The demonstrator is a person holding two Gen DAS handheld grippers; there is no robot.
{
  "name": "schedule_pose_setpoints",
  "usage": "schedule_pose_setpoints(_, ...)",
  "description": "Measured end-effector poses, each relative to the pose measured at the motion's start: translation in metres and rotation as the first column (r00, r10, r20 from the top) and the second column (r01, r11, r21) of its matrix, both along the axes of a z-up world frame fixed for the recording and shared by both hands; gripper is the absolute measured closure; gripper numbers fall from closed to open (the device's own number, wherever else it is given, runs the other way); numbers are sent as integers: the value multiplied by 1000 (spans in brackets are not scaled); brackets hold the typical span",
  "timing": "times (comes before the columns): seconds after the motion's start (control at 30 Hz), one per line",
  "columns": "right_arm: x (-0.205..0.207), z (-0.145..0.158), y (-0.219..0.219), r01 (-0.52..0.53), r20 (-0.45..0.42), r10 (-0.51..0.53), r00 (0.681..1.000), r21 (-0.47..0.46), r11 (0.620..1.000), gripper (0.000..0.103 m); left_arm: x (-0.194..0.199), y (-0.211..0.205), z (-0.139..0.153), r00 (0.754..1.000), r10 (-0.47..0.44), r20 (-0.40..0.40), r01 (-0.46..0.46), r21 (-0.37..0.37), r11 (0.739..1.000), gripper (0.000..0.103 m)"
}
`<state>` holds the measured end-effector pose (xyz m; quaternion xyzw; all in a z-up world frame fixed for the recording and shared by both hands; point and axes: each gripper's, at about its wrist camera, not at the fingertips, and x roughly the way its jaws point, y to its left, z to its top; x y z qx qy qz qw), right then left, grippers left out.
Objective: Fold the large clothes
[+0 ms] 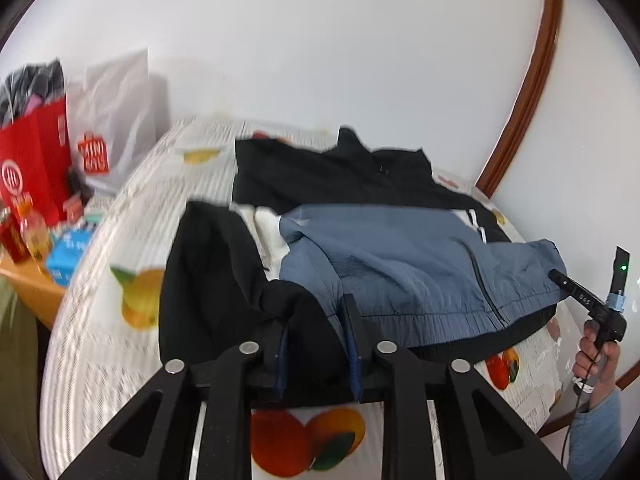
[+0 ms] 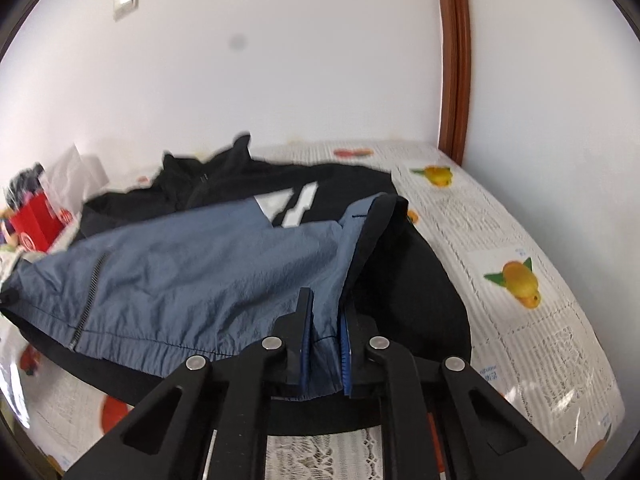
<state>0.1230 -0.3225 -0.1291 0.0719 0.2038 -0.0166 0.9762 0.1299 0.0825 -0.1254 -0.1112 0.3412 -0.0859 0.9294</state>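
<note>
While jacket (image 1: 400, 264) lies on bed (image 1: 120, 240), my left gripper (image 1: 316, 344) pinches black sleeve at 6 o'clock; right gripper (image 2: 324, 336) pinches blue hem.

Crinkled matt cloth jacket (image 2: 208, 256) — glossy printed plastic table cover (image 2: 520, 240)

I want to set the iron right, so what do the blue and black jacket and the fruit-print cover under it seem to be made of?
The jacket looks like thin woven synthetic, maybe nylon: matte, finely crinkled blue panels, gathered hem, black parts smoother. The fruit-print cover looks like glossy plastic sheeting or coated cloth, judging by its sheen; I can't tell which.
</note>
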Motion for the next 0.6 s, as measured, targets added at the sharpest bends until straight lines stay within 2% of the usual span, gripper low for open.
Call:
schedule_pose_setpoints(0.2,3,21,1,2,52,-3,999,19,1000,93,18,3,17,998,40,57,-40,3,999,85)
schedule_pose_setpoints(0.6,57,43,-9,17,55,-23,998,101,995,93,82,7,25,998,47,48,-47,5,999,85)
